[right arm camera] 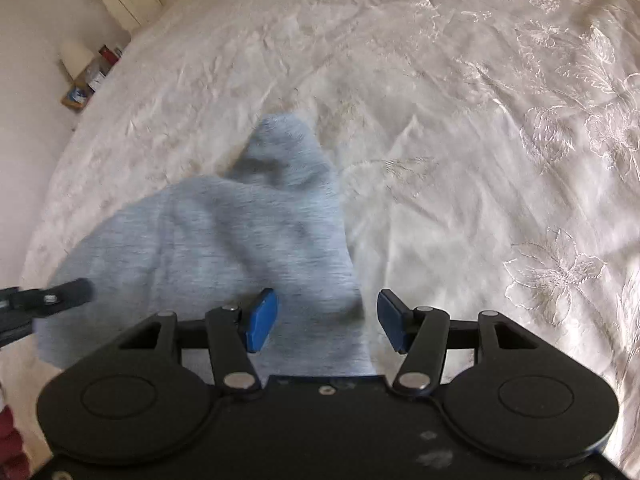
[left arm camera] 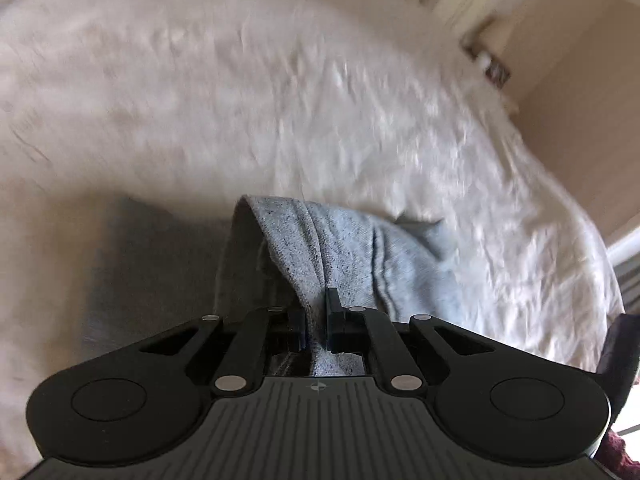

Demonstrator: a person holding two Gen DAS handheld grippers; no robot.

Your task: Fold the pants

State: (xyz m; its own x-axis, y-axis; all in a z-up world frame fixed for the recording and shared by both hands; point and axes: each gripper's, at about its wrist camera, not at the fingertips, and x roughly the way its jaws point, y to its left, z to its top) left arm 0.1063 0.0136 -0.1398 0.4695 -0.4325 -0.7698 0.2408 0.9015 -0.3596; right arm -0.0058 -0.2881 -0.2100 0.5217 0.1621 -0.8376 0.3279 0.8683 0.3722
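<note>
No words, brand names or numbers can be read in either view. The only sign is a small round crosshair mark (left arm camera: 318, 386) printed on the ribbed grey body of the left gripper, at the middle of its front edge. Some packages (right arm camera: 93, 74) stand on a shelf beside the bed's far left corner in the right wrist view, but anything printed on them is too small and blurred to read.

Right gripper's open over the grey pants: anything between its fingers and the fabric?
Nothing visible. The right gripper is open directly above the pants, with only fabric and bedspread beneath. The left gripper already pinches a fold.
</note>
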